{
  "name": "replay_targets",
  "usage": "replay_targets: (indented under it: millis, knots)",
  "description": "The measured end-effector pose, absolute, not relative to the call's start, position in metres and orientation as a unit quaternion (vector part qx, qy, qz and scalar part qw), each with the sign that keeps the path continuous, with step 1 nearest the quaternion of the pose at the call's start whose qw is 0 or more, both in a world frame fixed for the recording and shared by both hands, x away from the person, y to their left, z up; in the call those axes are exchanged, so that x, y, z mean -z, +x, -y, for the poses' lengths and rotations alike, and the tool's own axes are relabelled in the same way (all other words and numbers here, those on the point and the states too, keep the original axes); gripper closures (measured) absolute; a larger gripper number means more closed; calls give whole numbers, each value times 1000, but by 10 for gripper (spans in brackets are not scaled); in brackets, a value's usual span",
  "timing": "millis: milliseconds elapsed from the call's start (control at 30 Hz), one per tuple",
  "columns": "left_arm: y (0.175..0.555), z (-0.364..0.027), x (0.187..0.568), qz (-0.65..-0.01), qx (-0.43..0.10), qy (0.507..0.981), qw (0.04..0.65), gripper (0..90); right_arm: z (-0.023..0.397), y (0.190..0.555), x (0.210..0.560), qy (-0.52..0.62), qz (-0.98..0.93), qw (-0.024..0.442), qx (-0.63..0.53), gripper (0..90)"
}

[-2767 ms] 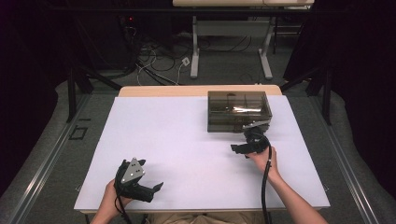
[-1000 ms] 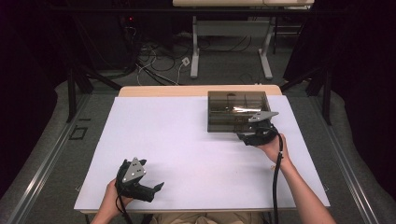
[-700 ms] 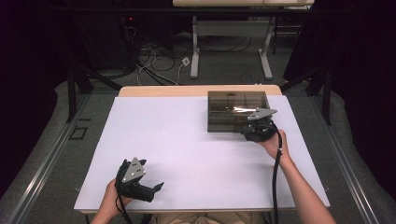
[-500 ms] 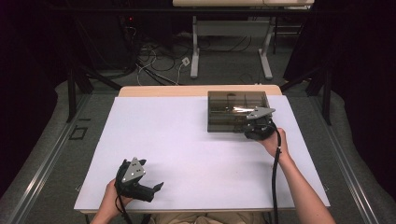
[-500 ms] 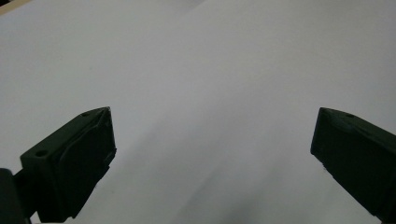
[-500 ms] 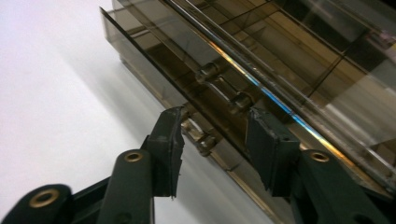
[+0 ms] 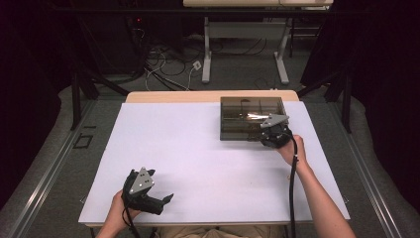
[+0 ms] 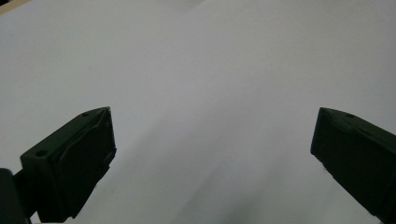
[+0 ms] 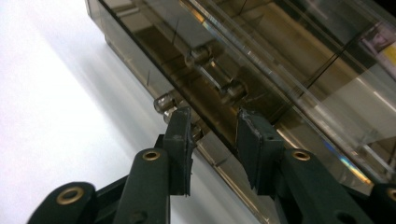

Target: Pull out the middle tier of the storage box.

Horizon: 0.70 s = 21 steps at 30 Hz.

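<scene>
High view shows the left tongs [image 7: 166, 199] resting low near the front-left corner of the white surface [image 7: 188, 148], well apart from the smoky clear box [image 7: 242, 116] that sits toward the far-right part of the surface, close to its far edge. In the left gripper view those left tongs stand wide apart over bare white, with nothing between them. Moving rightward, the box lies with its long side running along the far edge of the surface, and the right tongs [image 7: 270, 136] sit at its front-right corner, so the right hand [image 7: 289, 148] is plainly the nearer one. Right gripper view looks along the right tongs toward the box's front wall, where a clear latch [image 9: 208, 100] with rounded knobs sits on the rim, directly ahead of the tips and just beyond them. The jaws have just been closing and now stand partly closed, with a narrow gap; the box's rim edge runs across that gap, but whether the pads press on it I cannot tell. The latch's long axis runs along the box's front edge, so the tongs probably need to close across that edge.
</scene>
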<state>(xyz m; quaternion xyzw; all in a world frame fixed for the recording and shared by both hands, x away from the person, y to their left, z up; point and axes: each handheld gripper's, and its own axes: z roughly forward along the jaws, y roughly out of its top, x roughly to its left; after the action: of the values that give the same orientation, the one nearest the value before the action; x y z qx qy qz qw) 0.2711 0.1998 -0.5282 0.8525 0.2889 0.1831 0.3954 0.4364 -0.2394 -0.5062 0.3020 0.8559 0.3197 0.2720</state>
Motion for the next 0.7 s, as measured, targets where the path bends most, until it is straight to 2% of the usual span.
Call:
replay_targets:
  millis: [700]
  knots:
    - [271,-199,528,-287,-183,853,395,1,243,437,506,287,-868,261,-311,706]
